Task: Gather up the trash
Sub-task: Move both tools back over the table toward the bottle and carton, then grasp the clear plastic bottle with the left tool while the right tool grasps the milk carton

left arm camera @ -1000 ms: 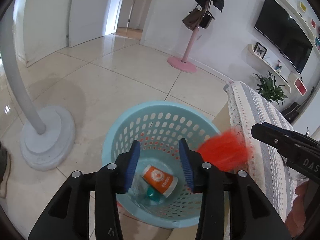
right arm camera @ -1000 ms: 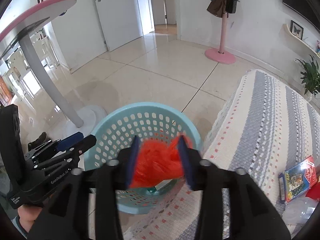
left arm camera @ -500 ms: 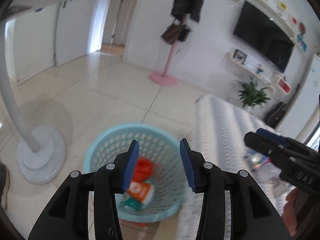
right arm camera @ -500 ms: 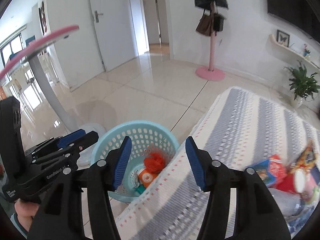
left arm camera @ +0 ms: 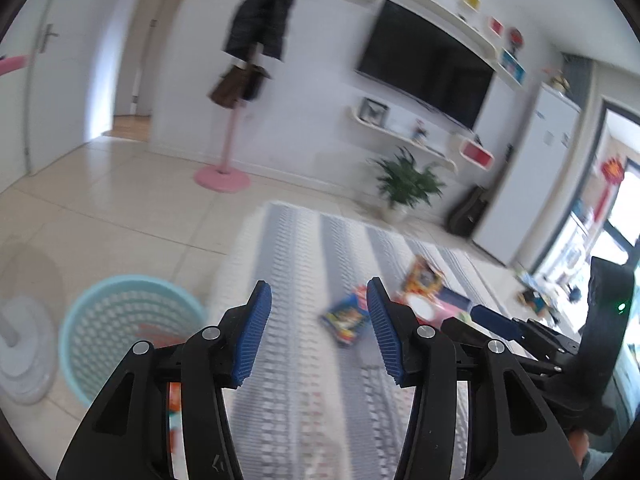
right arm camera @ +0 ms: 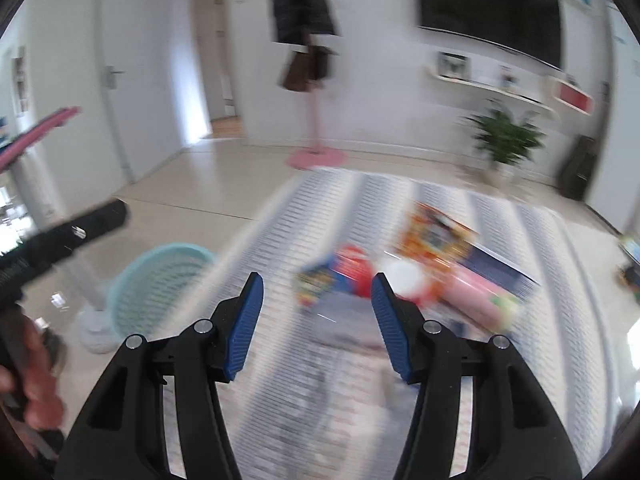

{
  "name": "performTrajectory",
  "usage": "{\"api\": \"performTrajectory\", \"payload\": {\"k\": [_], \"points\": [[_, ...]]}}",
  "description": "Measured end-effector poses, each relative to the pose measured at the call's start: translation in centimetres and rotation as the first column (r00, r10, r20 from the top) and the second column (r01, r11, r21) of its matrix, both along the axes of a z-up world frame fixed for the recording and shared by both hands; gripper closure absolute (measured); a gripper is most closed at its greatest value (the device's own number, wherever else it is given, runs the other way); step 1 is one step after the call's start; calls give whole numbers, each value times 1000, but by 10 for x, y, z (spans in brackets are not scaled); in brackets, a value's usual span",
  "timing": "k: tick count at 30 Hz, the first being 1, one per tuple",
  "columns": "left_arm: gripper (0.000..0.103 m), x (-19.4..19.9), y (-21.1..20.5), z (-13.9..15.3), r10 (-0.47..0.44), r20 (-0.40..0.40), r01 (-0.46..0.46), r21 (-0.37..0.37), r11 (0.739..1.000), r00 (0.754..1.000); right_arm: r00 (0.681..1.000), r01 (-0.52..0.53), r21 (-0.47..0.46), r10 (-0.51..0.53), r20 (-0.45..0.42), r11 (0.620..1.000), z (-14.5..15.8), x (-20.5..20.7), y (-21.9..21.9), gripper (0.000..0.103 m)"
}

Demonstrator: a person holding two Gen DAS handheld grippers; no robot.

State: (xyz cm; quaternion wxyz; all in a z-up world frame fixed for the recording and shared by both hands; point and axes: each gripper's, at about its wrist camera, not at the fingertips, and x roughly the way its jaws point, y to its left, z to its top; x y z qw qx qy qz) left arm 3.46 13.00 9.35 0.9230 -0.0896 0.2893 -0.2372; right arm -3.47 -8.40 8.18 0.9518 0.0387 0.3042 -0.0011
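My left gripper point(left arm camera: 319, 292) hangs over the striped cloth point(left arm camera: 300, 240), its jaws opening with nothing between them. My right gripper point(right arm camera: 317, 284) is open and empty above the same cloth point(right arm camera: 560, 280). Ahead of both lies a blurred pile of trash: a blue snack packet point(left arm camera: 346, 320) point(right arm camera: 310, 286), an orange packet point(left arm camera: 424, 276) point(right arm camera: 436, 228), a white round lid point(right arm camera: 404, 276) and a pink wrapper point(right arm camera: 480, 300). The light blue basket point(left arm camera: 100, 320) point(right arm camera: 160, 276) stands on the floor at the lower left, with red and orange trash inside.
A white round stand base point(left arm camera: 20, 360) sits on the tiles just left of the basket. A pink coat stand point(left arm camera: 222, 176) and a potted plant point(left arm camera: 404, 184) stand by the far wall. A hand point(right arm camera: 36, 392) holds the left gripper's handle.
Both grippers swung right, from above the basket to over the striped cloth. The right gripper let go of the red bag, which now lies in the basket. Both jaws stand wider.
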Motion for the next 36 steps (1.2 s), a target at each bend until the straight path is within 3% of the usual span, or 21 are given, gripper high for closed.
{"api": "performTrajectory", "payload": {"k": [2,3,4,5,12,17,22,27,34,36], "points": [[55,4,-19,-9,-38,-16,38,20,999,999,999,44,-11,-44,-30,999,-17,-6,-22,52],[55,5,-28,-16,-58,-30,59,27,998,998,998,56,-17,-57,-36,998,-23,-7,-29,58],[55,10,-41,-24,-80,-54,82,33,996,995,997,62,-22,-63,-48,998,-31,-8,-36,74],[55,12,-48,-32,-93,-71,96,35,995,993,996,60,-15,-61,-65,998,-38,-8,-43,77],[57,51,-99,-95,-157,-248,171,34,985,956,994,41,22,-38,-102,999,-63,0,-57,77],[59,69,-125,-117,-180,-303,201,40,979,936,991,11,5,-10,-134,1000,-77,-2,-56,77],[59,61,-134,-123,-243,-323,262,17,965,915,988,-32,24,35,-148,999,-89,-21,-66,77],[59,31,-139,-126,-357,-342,377,-11,926,869,982,7,16,-4,-191,1000,-98,-44,-83,77],[59,-10,-158,-128,-506,-363,530,-38,847,783,964,178,152,-141,-226,972,-116,-80,-149,77],[59,-16,-158,-118,-540,-329,553,-62,831,775,963,199,148,-166,-212,969,-111,-84,-158,77]]}}
